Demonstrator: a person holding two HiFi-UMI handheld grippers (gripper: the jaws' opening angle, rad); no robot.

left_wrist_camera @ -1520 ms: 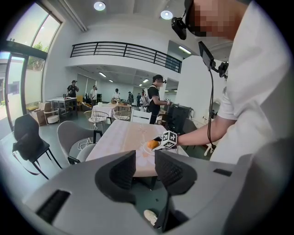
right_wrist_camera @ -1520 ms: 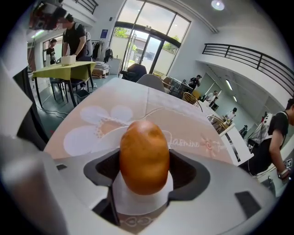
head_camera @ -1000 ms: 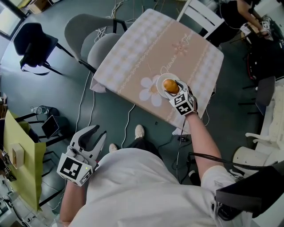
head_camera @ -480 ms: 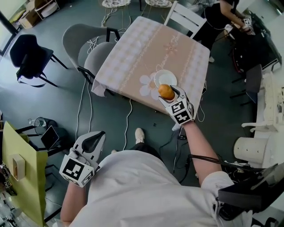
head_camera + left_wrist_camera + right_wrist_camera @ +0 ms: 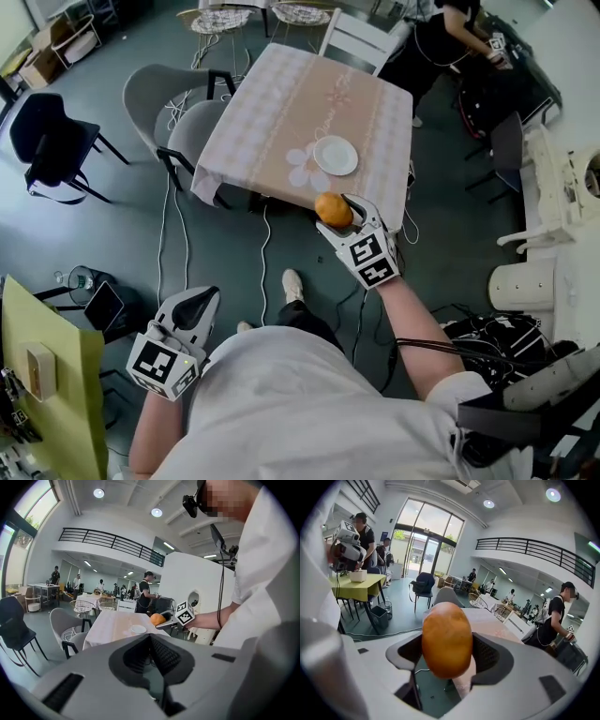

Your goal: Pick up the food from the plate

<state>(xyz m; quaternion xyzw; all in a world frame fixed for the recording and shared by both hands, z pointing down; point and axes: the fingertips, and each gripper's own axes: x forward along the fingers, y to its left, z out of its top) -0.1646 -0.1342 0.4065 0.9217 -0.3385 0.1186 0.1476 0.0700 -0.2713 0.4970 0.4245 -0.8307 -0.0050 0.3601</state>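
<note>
Close up, the right gripper view shows the right gripper (image 5: pixel 447 658) pinching the orange-brown food (image 5: pixel 446 637). The head view shows it mid-frame, below the white plate (image 5: pixel 336 156), past the tablecloth (image 5: pixel 272 122) edge. The left gripper (image 5: pixel 151 646) is closed tight, empty. The tablecloth's pink writing is too small to read.

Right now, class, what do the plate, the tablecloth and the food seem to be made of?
Plate: smooth plain white, likely ceramic or melamine. Tablecloth: fabric, since its edge drapes in folds. Food: matte golden-brown crust, probably a bread roll.
</note>
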